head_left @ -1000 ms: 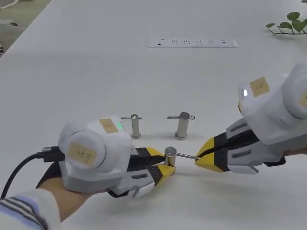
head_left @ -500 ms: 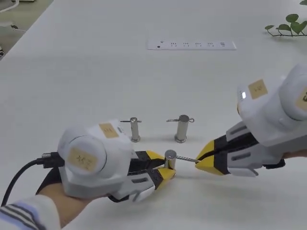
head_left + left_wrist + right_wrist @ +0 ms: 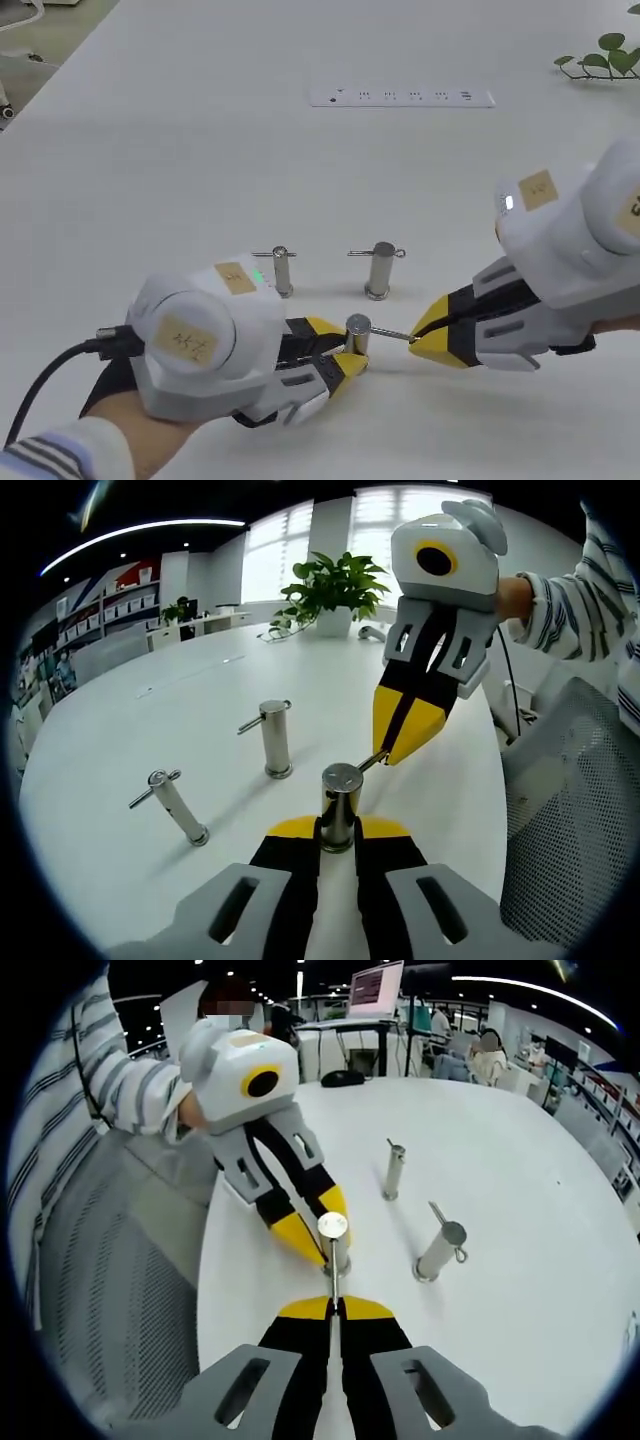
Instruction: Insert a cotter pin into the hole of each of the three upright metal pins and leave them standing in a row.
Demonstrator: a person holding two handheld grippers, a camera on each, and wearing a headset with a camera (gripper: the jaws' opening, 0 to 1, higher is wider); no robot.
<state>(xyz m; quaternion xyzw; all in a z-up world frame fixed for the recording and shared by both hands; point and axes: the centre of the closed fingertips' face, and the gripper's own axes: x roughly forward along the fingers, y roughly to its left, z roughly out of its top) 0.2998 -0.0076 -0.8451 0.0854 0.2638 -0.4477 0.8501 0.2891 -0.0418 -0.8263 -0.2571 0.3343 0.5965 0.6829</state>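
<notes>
My left gripper [image 3: 345,352] is shut on the base of an upright metal pin [image 3: 357,335] at the near middle of the white table. My right gripper [image 3: 418,335] is shut on a thin cotter pin [image 3: 390,331] whose tip meets the pin's head from the right. In the left gripper view the metal pin [image 3: 340,802] stands between the yellow jaws, with the cotter pin [image 3: 370,763] at its top. The right gripper view looks along the cotter pin [image 3: 335,1285] to the metal pin [image 3: 334,1240]. Behind stand two more pins [image 3: 282,272] [image 3: 381,270], each with a cotter pin through it.
A white power strip [image 3: 402,96] lies far back on the table [image 3: 200,150]. A potted plant's leaves [image 3: 600,52] reach in at the back right. A mesh chair [image 3: 570,810] stands off the table's edge beside the person's striped sleeve [image 3: 585,590].
</notes>
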